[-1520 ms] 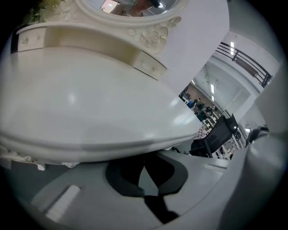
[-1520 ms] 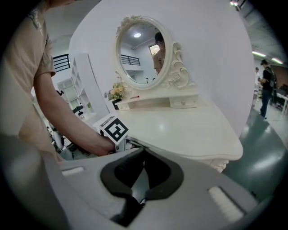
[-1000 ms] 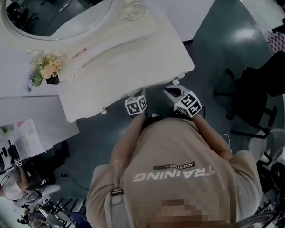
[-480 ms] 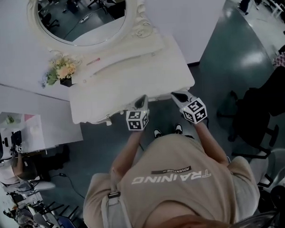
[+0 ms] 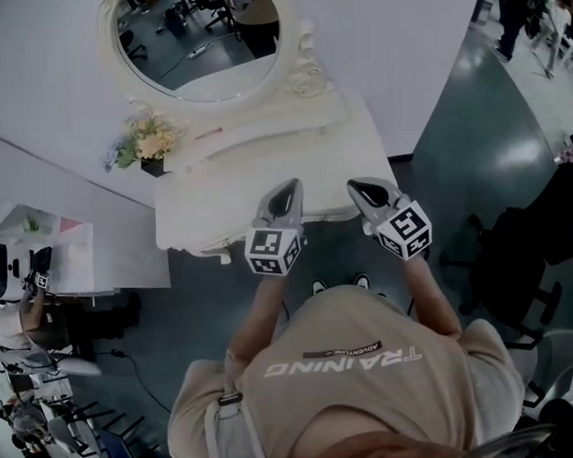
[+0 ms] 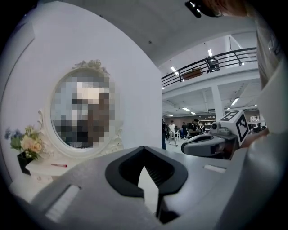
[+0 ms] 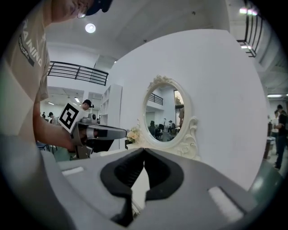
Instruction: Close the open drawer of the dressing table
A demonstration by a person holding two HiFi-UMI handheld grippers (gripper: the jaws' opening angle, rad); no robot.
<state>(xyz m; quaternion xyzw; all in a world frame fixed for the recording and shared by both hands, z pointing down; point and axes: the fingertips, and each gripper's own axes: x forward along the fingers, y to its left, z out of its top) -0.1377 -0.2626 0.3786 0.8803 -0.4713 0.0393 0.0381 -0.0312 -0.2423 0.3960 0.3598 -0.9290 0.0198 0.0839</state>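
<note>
The white dressing table (image 5: pixel 231 186) stands against the wall, with an oval mirror (image 5: pixel 200 39) and a small flower pot (image 5: pixel 147 144) on top. Its front edge carries a small knob (image 5: pixel 225 256); no drawer front shows from above, so I cannot tell whether a drawer stands out. My left gripper (image 5: pixel 290 186) and right gripper (image 5: pixel 357 185) hang side by side over the table's front edge, both shut and empty. In the left gripper view the jaws (image 6: pixel 144 149) meet at their tips, with the mirror (image 6: pixel 83 119) ahead. The right gripper's tips (image 7: pixel 144 150) also touch, pointing at the mirror (image 7: pixel 164 114).
A thin red stick (image 5: pixel 208 134) lies on the tabletop near the flowers. A dark office chair (image 5: pixel 521 234) stands to the right on the green floor. At the left is a white desk (image 5: pixel 53 269) with clutter. People walk far off in the hall (image 6: pixel 173 132).
Both grippers have come up from below the table's front edge to just over the tabletop. The head view has swung so the mirror and table sit further right and lower.
</note>
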